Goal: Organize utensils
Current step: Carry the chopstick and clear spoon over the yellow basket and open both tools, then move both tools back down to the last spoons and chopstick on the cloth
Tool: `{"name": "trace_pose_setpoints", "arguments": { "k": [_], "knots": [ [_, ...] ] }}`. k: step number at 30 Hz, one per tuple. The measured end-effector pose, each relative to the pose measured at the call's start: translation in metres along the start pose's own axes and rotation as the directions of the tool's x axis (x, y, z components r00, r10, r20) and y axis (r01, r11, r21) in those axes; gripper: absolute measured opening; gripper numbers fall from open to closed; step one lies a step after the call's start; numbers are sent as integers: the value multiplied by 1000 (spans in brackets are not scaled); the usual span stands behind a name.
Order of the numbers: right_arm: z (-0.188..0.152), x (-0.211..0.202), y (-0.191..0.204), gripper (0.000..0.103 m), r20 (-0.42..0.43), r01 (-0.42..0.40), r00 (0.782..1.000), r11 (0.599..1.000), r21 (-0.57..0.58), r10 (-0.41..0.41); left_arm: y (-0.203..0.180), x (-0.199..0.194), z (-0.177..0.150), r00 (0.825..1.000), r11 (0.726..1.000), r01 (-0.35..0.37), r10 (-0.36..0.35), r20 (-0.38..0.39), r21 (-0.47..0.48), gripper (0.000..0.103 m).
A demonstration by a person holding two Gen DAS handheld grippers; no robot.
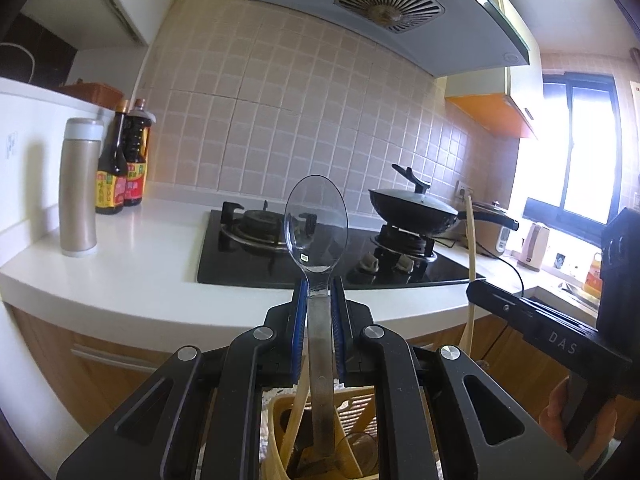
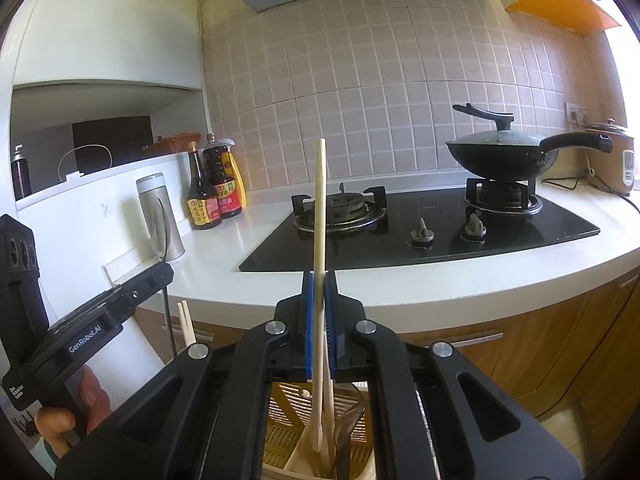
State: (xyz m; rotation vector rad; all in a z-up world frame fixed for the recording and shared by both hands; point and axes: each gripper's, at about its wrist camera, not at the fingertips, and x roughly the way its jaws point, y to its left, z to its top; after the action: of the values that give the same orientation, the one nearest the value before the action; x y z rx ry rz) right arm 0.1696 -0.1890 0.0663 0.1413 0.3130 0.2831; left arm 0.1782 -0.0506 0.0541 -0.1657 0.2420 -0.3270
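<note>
Standing by the stove, I see the left hand-held gripper [image 1: 319, 286] clenched on a spoon's [image 1: 317, 216] metal handle, clear bowl up. The right hand-held gripper [image 2: 319, 282] is clamped on a chopstick [image 2: 320, 208]. Both hover over the yellow holder [image 2: 288, 432] below the desk [image 2: 400, 296] edge. Each utensil stands nearly upright, long axis vertical, with the lower end reaching down toward the holder's slots, where other chopsticks already sit. My worry is that the thin chopstick could pivot between the pads and miss its slot or jam against those already inside. The spoon's smooth handle might slip and drop hard, tipping the light holder.
</note>
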Motion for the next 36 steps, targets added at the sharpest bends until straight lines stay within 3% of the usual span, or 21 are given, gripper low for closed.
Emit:
{"name": "trace_pose_setpoints", "arguments": {
  "k": [5,9,10,14,17,24,29,33,36],
  "knots": [
    [-9,-4,-1,4,17,-9,1000,1000,-1,9,-1,1,-7,1000,1000,-7,7,0,29,11],
    [-18,-9,4,6,-28,-22,999,999,-47,21,1,2,-14,1000,999,0,1,-21,43,13],
    [-20,-11,5,7,-35,-21,999,998,-52,19,1,1,-15,1000,999,3,-1,-28,42,17],
    [-24,-26,5,29,-58,-31,998,998,-53,27,1,-10,-18,999,999,16,-14,-43,51,41],
    [-26,-41,5,50,-66,-34,997,998,-49,31,1,-25,-19,998,998,35,-32,-60,54,48],
    [-33,-72,12,50,-108,-13,994,997,-73,5,2,-66,-17,993,996,84,-82,-82,23,57],
    [-36,-91,26,50,-188,-13,982,994,-107,-7,-3,-97,-12,989,995,96,-92,-116,33,60],
    [-42,-101,40,50,-264,0,964,988,-155,-41,-10,-119,-12,987,994,70,-58,-148,78,62],
    [-51,-106,52,50,-370,-19,928,985,-172,-47,-15,-136,-13,984,993,59,-39,-177,106,64]
  ]
}}
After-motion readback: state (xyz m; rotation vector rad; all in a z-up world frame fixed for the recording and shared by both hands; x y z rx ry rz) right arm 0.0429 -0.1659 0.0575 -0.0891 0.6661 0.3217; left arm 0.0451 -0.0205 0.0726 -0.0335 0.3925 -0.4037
